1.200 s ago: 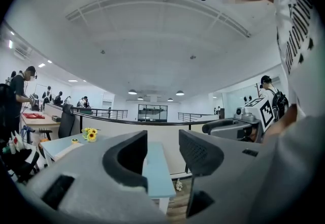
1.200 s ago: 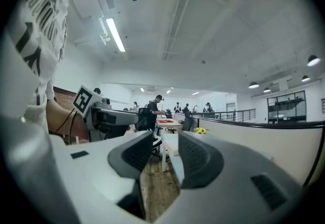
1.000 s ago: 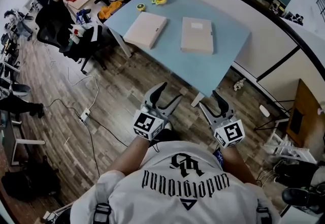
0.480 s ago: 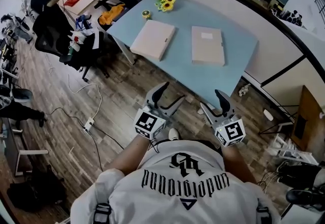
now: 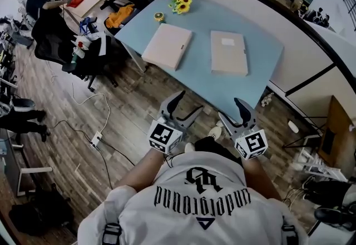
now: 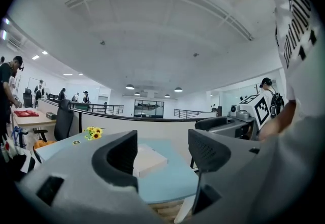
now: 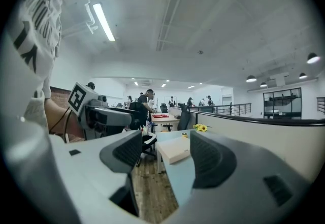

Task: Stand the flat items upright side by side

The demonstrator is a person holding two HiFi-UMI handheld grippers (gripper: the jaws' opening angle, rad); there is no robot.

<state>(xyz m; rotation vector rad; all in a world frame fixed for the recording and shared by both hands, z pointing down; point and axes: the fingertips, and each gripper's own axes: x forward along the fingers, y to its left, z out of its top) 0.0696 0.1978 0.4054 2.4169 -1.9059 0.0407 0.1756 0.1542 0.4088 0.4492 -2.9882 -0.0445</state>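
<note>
1. The left box (image 5: 167,45) and the right box (image 5: 228,52) lie flat and apart on the blue surface (image 5: 200,27).
2. My left hand-held gripper (image 5: 186,104) and right hand-held gripper (image 5: 232,113) hang short of its near edge. Their jaws have just been opening and are spread, with nothing between them.
3. I judge this the approach; next, reach one box's edge and tip it upright.

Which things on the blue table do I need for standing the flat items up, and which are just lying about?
For the job: left flat box, right flat box, both lying flat on the blue table.
Lying about: sunflowers, small yellow roll, both at the table's far corner.
</note>
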